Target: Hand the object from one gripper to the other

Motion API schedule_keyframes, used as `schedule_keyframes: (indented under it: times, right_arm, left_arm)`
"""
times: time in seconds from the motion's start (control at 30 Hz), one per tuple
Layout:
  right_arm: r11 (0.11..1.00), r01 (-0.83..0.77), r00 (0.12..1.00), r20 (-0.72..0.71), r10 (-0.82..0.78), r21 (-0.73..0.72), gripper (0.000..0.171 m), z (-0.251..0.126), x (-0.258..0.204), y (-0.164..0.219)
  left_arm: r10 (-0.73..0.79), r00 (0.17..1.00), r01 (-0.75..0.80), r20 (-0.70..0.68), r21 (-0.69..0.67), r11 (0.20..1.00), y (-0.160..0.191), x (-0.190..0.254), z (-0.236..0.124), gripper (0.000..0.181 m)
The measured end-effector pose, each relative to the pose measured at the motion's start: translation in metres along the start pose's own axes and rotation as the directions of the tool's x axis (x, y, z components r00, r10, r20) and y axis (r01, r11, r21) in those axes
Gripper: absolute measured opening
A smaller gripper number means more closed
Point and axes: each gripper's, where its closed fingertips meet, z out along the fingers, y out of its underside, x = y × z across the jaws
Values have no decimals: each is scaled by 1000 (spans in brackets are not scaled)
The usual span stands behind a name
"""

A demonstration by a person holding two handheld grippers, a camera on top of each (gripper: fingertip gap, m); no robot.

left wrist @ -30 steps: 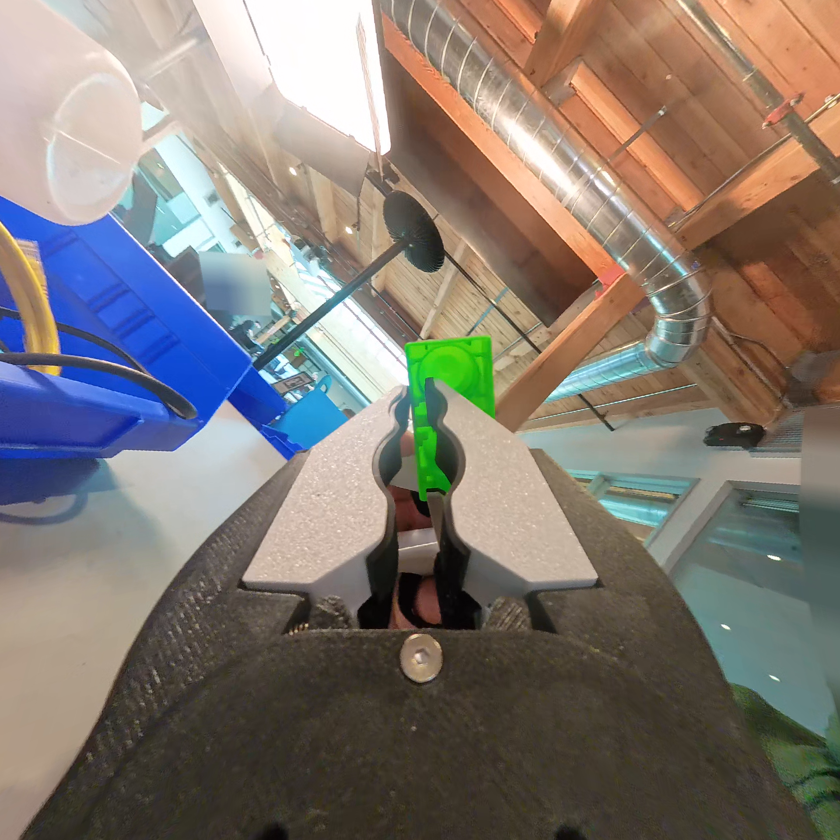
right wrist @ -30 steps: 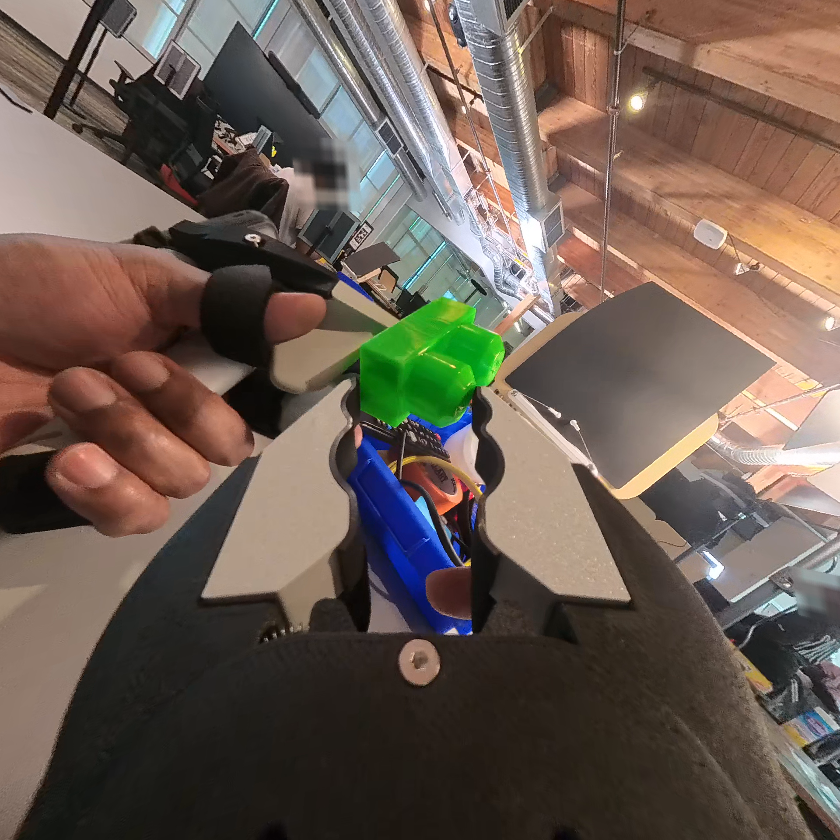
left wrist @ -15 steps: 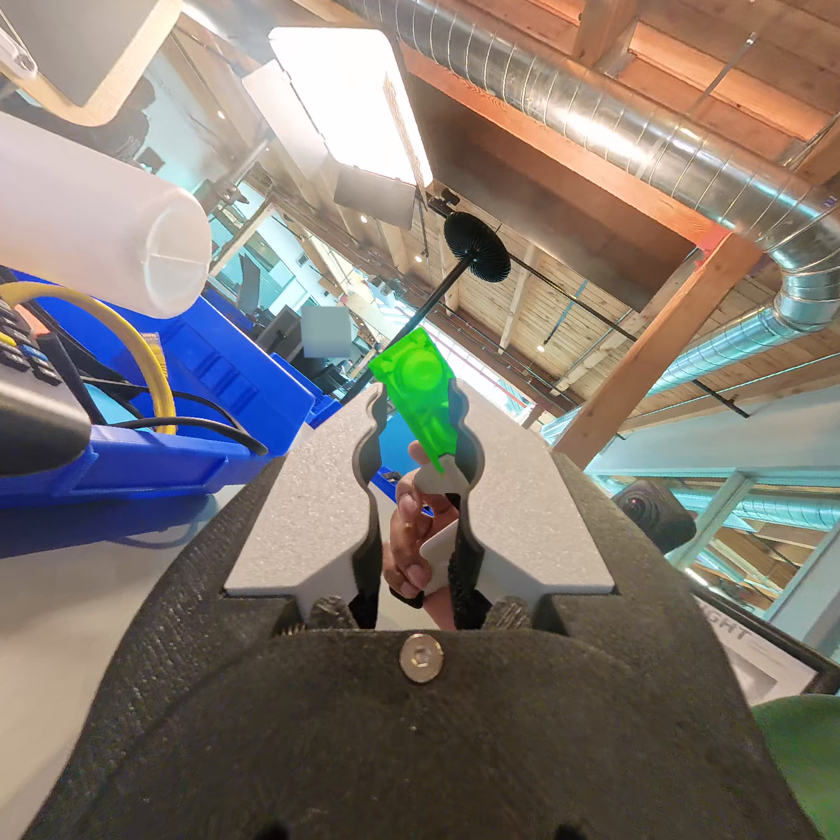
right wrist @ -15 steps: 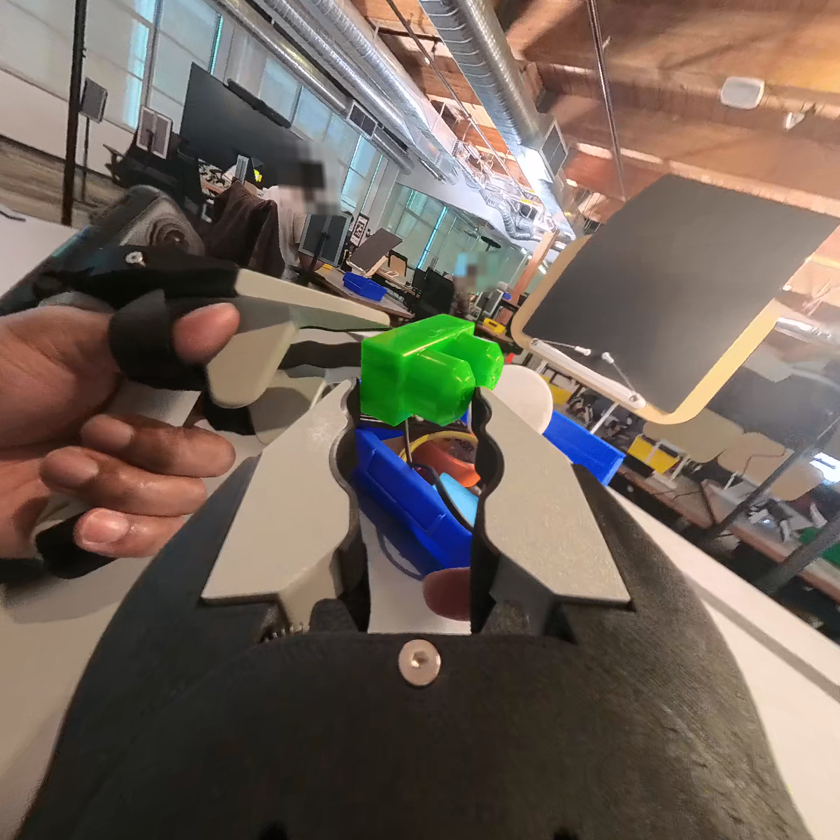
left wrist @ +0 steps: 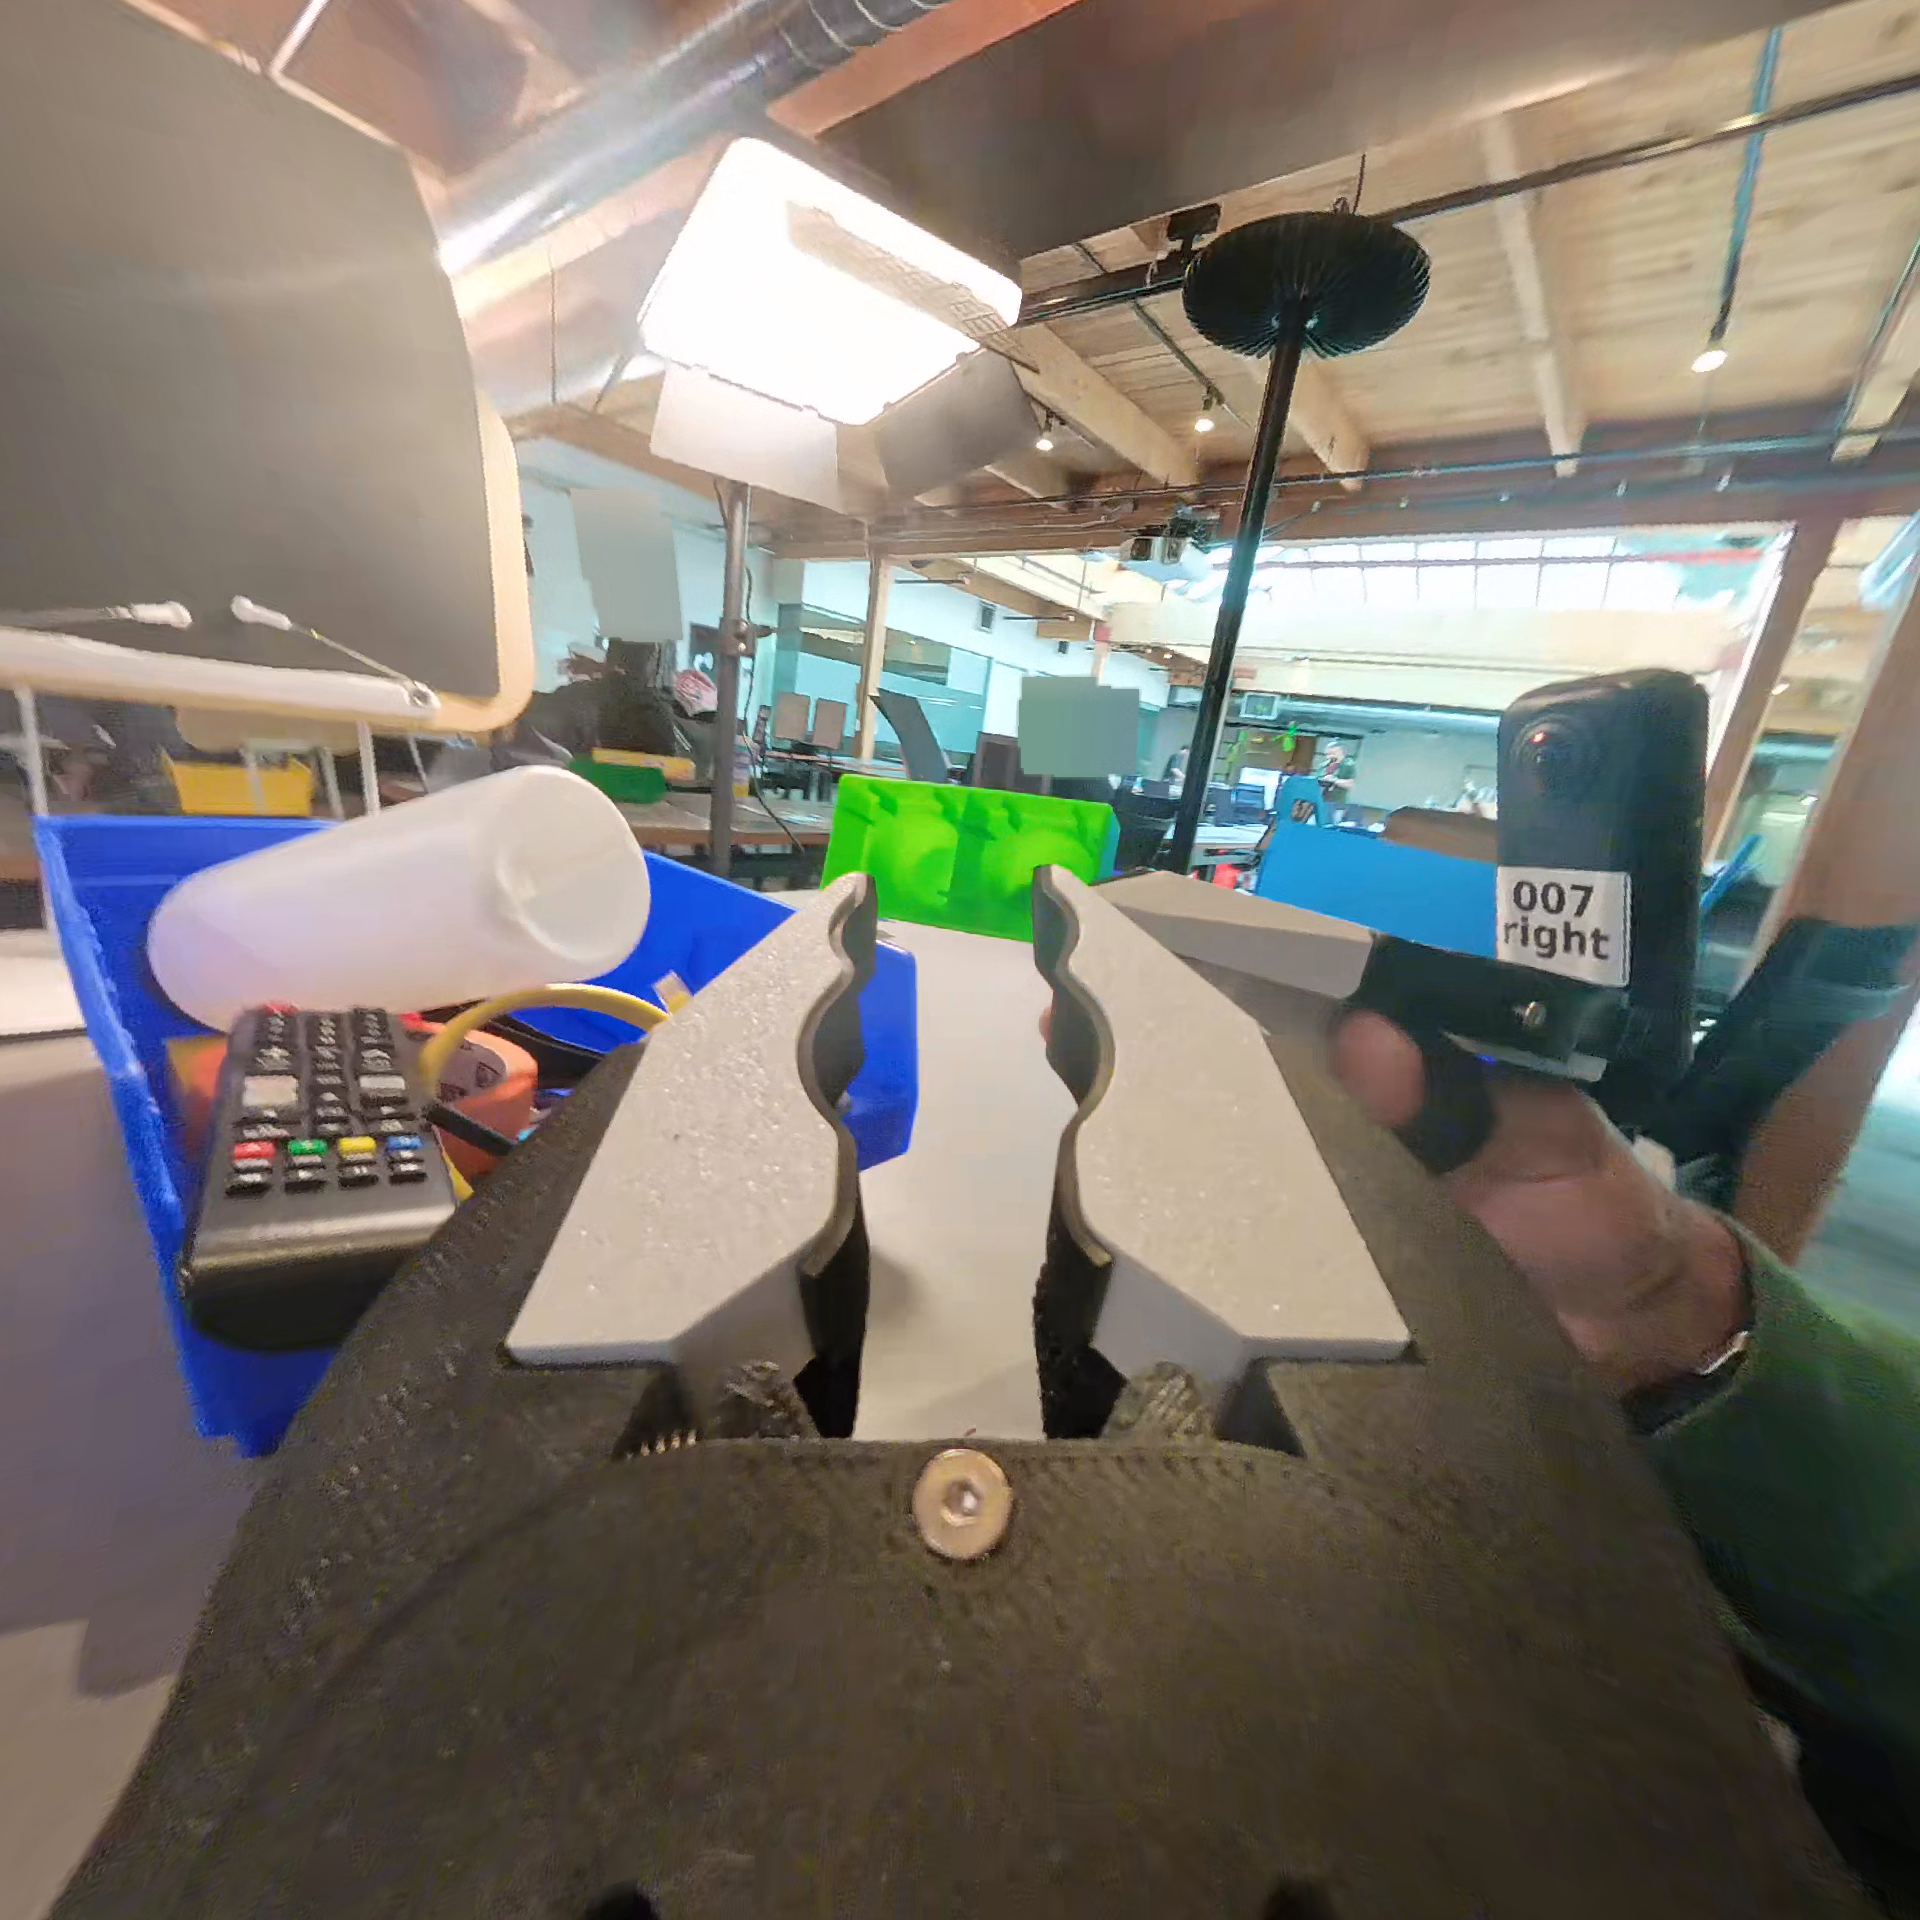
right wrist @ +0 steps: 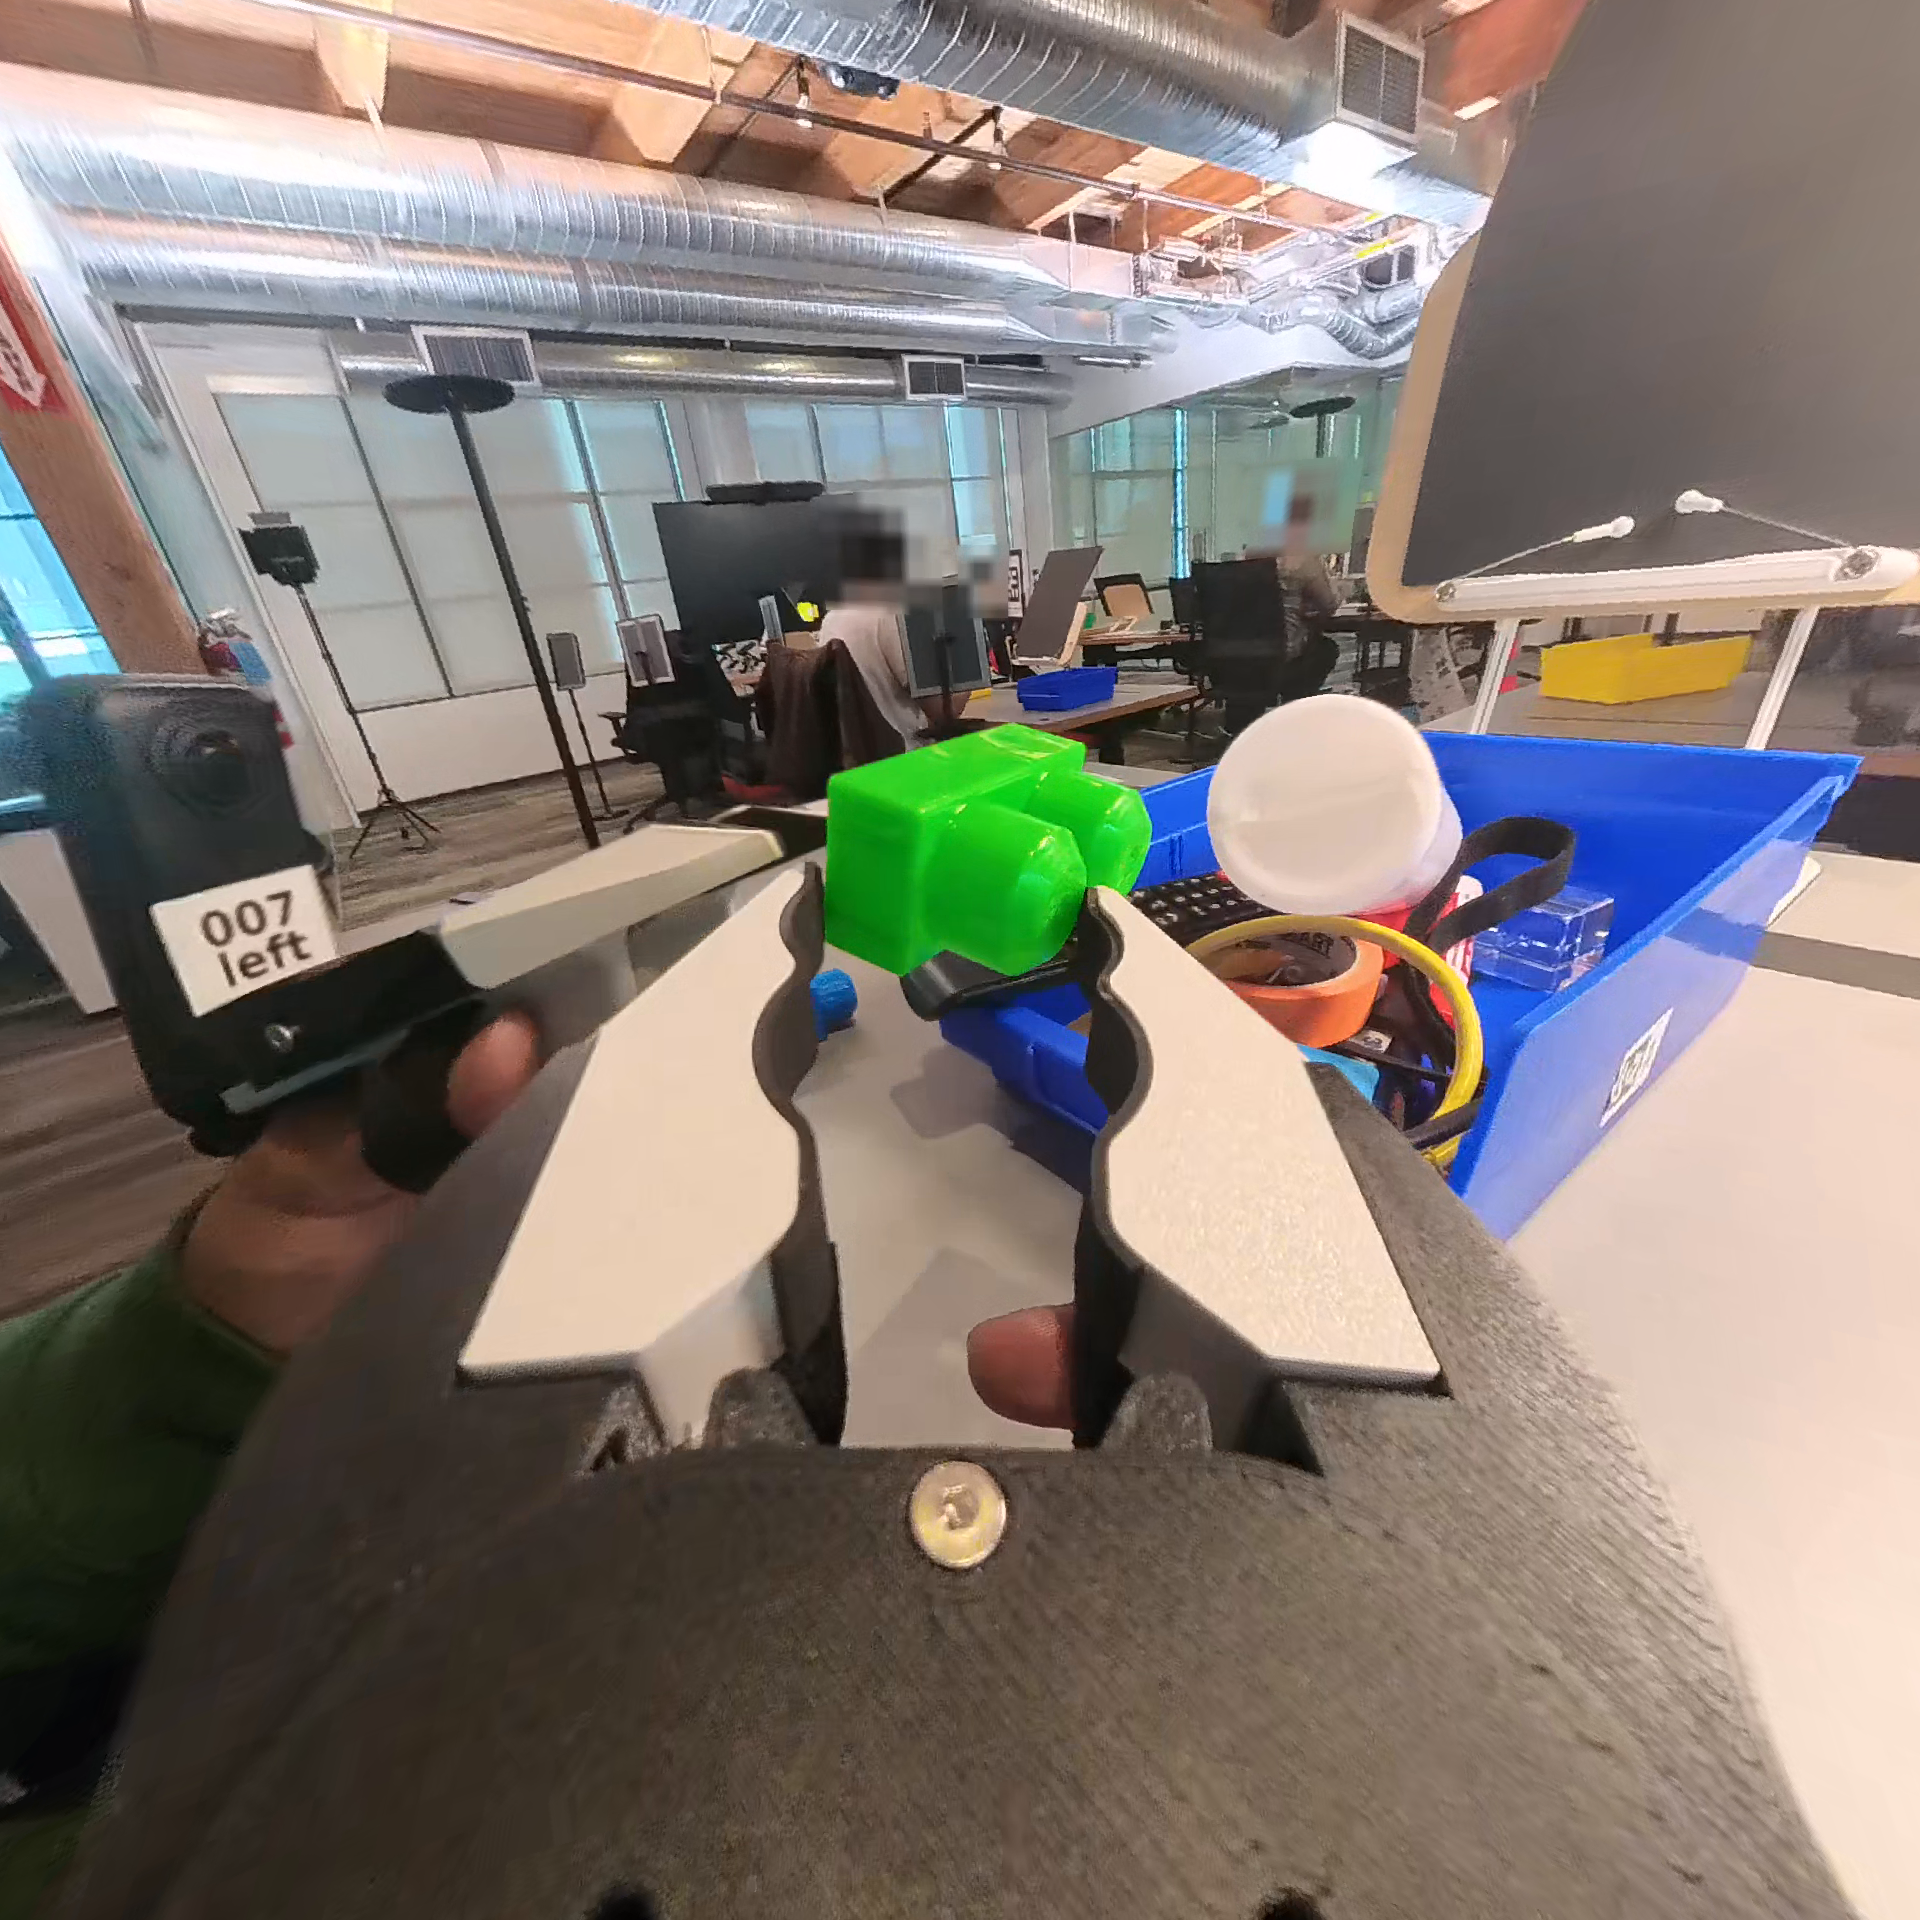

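Note:
The object is a bright green plastic block (right wrist: pixel 935 862) with two round studs. My right gripper (right wrist: pixel 951 896) is shut on it, and the block sticks out past the fingertips above the table. In the left wrist view the block (left wrist: pixel 966 857) hangs just beyond my left gripper (left wrist: pixel 951 896), which is open and empty. The right gripper's grey finger (left wrist: pixel 1236 930) reaches the block from the right, held by a hand. The left gripper's finger (right wrist: pixel 613 894) shows at the left of the right wrist view, apart from the block.
A blue bin (right wrist: pixel 1662 935) stands on the white table (right wrist: pixel 1714 1299) and holds a white bottle (left wrist: pixel 395 894), a black remote (left wrist: pixel 312 1132), an orange tape roll (right wrist: pixel 1309 987) and a yellow cable. A small blue piece (right wrist: pixel 834 997) lies on the table. A black board on a stand (right wrist: pixel 1662 312) hangs over the bin.
My left gripper has opened, let go of the green block and drawn back. The right gripper has closed on the block. Both grippers have tilted down from the ceiling toward the table.

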Motion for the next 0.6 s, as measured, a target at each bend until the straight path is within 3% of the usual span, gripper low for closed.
schedule_keyframes:
  times: [0.1, 0.3, 0.6]
  right_arm:
    - [1000, -7, 1000, 15, 7, 0, 50, 0, -2, 0]
    - [999, 29, 997, 70, -27, -17, 49, 2, -15, 4]
    - [993, 114, 987, 118, -108, -43, 50, 4, -30, 11]
  left_arm:
    - [47, 999, -47, -2, 9, 999, -2, 4, 0, 30]
    - [-23, 999, 23, -25, 3, 1000, -1, 2, -1, 27]
    - [2, 999, -3, -35, -23, 1000, 3, 5, 0, 19]
